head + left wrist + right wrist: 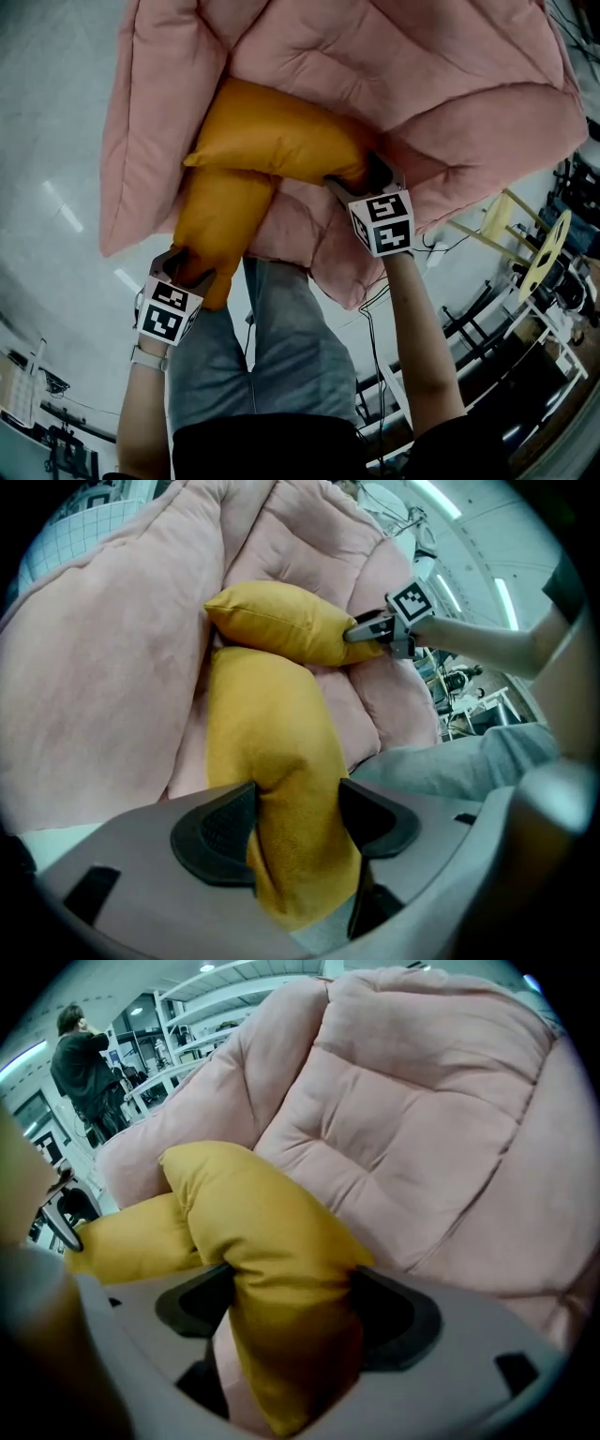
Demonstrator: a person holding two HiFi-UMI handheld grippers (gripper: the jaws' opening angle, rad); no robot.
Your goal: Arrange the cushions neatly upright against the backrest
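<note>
Two yellow cushions lie crossed on a pink quilted lounger (pixel 441 75). The far cushion (pixel 281 136) lies across the padding, and my right gripper (pixel 361 173) is shut on its right end. The near cushion (pixel 220 220) runs down toward me, and my left gripper (pixel 187 272) is shut on its lower end. In the left gripper view the near cushion (pixel 267 724) is pinched between both pads of the left gripper (pixel 295 822); beyond it lie the far cushion (pixel 281 621) and the right gripper (pixel 370 630). In the right gripper view the far cushion (pixel 262 1222) fills the right gripper (pixel 291 1302).
My legs in grey trousers (pixel 281 347) stand against the lounger's front edge. A pale yellow wooden stool (pixel 525 234) and cables lie on the floor at the right. A person in dark clothes (pixel 89 1072) stands by shelving far off at the left.
</note>
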